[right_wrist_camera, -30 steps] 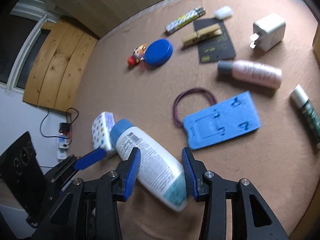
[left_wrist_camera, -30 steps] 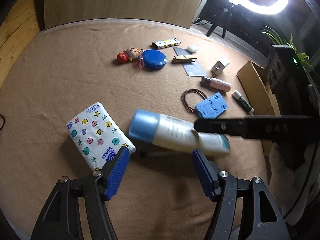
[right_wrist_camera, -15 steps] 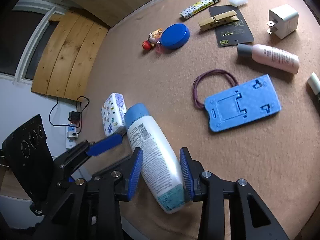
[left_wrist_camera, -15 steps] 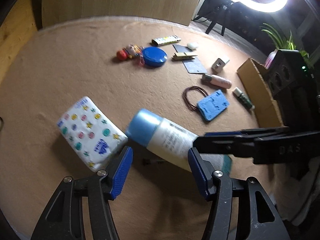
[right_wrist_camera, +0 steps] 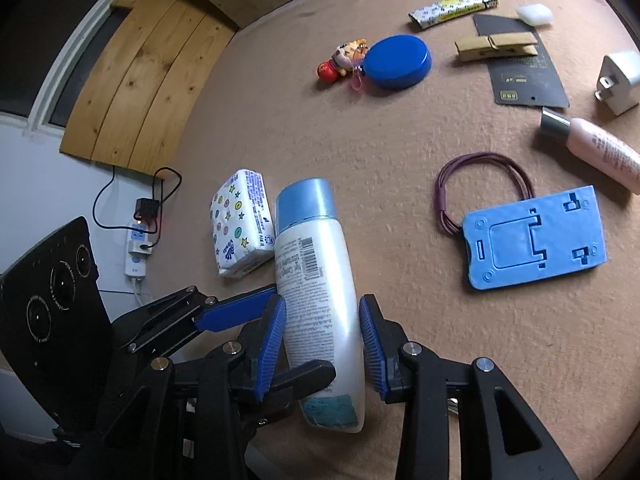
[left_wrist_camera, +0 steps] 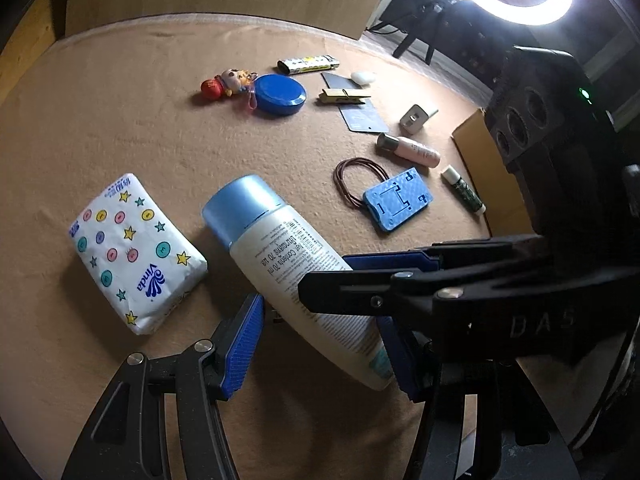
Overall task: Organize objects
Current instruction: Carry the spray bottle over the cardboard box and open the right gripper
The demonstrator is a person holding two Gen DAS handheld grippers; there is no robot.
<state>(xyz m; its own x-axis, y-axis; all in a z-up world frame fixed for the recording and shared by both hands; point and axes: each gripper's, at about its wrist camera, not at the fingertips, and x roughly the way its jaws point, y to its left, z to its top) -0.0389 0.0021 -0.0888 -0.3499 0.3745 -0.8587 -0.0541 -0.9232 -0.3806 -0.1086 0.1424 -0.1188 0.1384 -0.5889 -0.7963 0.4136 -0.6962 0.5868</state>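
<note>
A white bottle with a light-blue cap (left_wrist_camera: 280, 264) (right_wrist_camera: 312, 248) hangs tilted above the tan cloth, cap pointing away. My right gripper (right_wrist_camera: 323, 308) is shut on its lower body, a blue pad against each side. In the left wrist view the right gripper (left_wrist_camera: 326, 280) reaches in from the right. My left gripper (left_wrist_camera: 320, 320) straddles the same bottle lower down. Its left pad meets the bottle's side and its right pad meets the bottom end. In the right wrist view the left gripper (right_wrist_camera: 300, 332) comes in from the left, its blue finger touching the bottle.
A star-printed tissue pack (left_wrist_camera: 132, 248) lies just left of the bottle. A blue phone stand (left_wrist_camera: 396, 204), hair ties (left_wrist_camera: 352, 176), a pink bottle (left_wrist_camera: 412, 150) and a green tube (left_wrist_camera: 464, 190) lie to the right. A cardboard box (left_wrist_camera: 480, 152) stands at the right edge. A blue lid (left_wrist_camera: 280, 94) and small items lie farther back.
The bottle has swung from lying crosswise to pointing its cap away. The left gripper's jaws have narrowed around it. The right gripper has shifted closer over the left one.
</note>
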